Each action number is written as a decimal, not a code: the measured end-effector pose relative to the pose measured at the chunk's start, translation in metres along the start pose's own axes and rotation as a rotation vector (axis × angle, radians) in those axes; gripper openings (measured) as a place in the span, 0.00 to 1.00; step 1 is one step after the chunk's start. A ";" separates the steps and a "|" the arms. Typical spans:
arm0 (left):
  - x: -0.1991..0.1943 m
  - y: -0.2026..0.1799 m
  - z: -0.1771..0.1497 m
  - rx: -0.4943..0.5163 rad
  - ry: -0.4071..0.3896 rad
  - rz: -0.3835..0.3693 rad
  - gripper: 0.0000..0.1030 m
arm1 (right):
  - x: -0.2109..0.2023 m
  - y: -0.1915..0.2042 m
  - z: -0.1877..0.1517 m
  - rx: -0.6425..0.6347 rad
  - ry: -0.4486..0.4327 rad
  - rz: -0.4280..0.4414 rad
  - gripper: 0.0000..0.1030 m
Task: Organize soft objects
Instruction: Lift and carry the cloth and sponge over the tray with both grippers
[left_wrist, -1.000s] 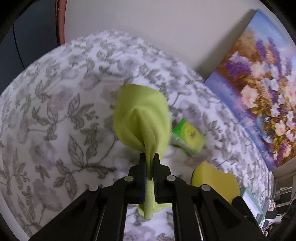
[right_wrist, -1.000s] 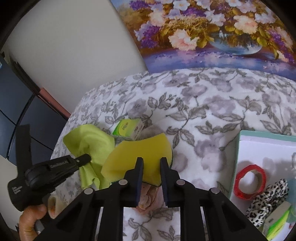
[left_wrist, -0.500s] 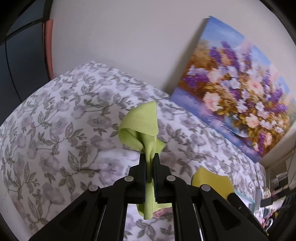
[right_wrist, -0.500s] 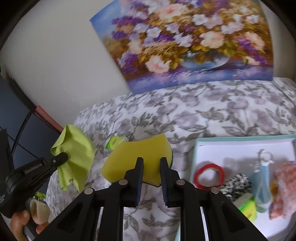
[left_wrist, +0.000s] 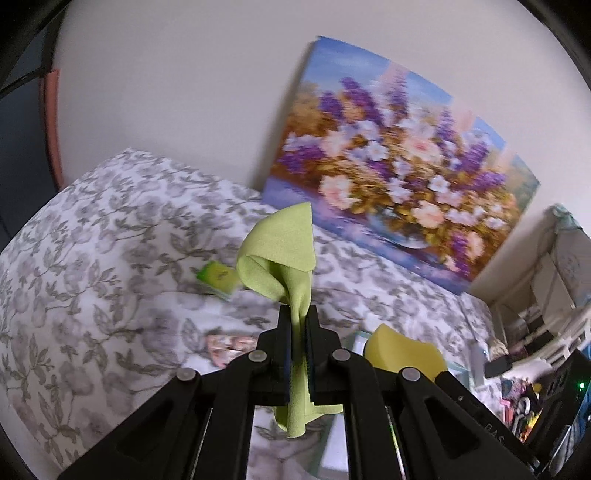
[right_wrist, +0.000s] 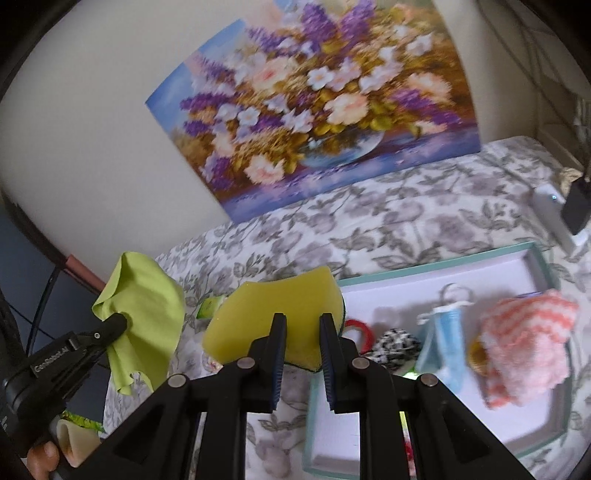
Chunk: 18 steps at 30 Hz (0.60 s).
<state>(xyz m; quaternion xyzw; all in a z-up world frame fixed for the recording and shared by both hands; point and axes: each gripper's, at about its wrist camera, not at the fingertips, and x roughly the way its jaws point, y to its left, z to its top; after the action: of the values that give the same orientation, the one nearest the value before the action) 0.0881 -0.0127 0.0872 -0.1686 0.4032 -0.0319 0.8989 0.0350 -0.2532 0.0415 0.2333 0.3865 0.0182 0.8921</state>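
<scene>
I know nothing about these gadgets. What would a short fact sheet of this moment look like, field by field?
Left gripper: shut on green cloth, held up off the bed
Right gripper: shut on yellow sponge, also lifted
Tray: teal-rimmed, on the floral bedspread; holds a pink knitted piece, red ring and other small items
Left on bed: small green packet
Backdrop: flower painting

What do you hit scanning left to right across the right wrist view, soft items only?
Green cloth → yellow sponge → leopard-print scrunchie → blue pouch → pink and white fluffy cloth.
</scene>
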 end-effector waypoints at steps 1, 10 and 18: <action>-0.002 -0.007 -0.001 0.013 -0.001 -0.010 0.06 | -0.003 -0.002 0.001 0.002 -0.005 -0.005 0.18; -0.003 -0.051 -0.014 0.076 0.037 -0.082 0.06 | -0.035 -0.048 0.005 0.052 -0.044 -0.088 0.18; 0.027 -0.104 -0.047 0.174 0.130 -0.138 0.06 | -0.041 -0.108 0.008 0.143 -0.033 -0.181 0.19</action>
<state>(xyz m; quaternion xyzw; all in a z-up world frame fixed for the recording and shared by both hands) 0.0802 -0.1287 0.0727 -0.1146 0.4438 -0.1395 0.8778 -0.0036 -0.3615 0.0277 0.2606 0.3913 -0.0939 0.8776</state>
